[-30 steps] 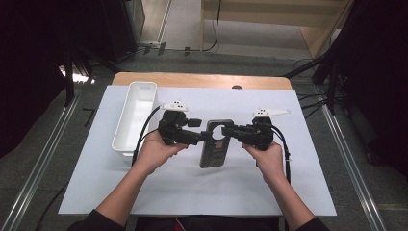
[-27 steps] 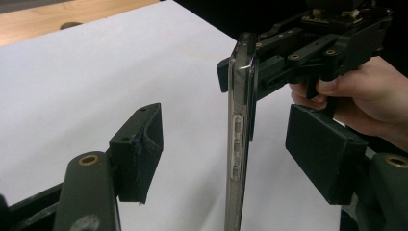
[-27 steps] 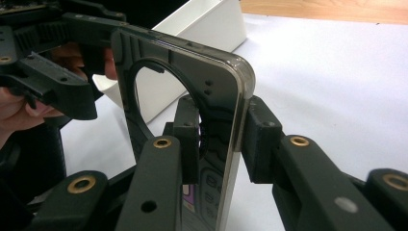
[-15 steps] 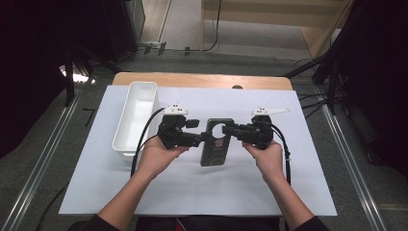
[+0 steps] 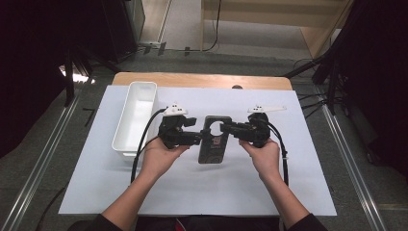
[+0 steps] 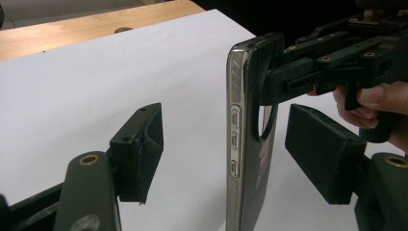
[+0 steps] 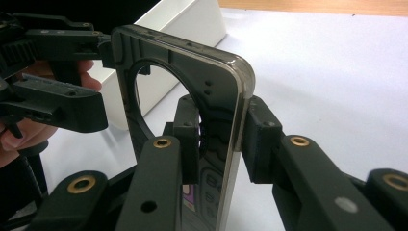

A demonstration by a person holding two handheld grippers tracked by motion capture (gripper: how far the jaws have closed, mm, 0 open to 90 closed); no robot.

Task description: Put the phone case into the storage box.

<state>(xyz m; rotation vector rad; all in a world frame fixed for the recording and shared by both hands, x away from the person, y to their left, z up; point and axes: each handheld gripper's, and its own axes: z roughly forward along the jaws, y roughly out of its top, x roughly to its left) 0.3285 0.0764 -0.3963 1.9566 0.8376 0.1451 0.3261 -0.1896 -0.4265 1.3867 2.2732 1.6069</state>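
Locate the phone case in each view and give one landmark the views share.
High view: phone case at the sheet's middle, between both grippers.
Left gripper view: right of centre, edge-on, between the open jaws.
Right gripper view: centre, clamped by the jaws.
Shared landmark: the white sheet.

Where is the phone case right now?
In the high view, the phone case is mid-table between the two grippers, right of the white tray. The right gripper clamps its edge; the left gripper sits open around it.
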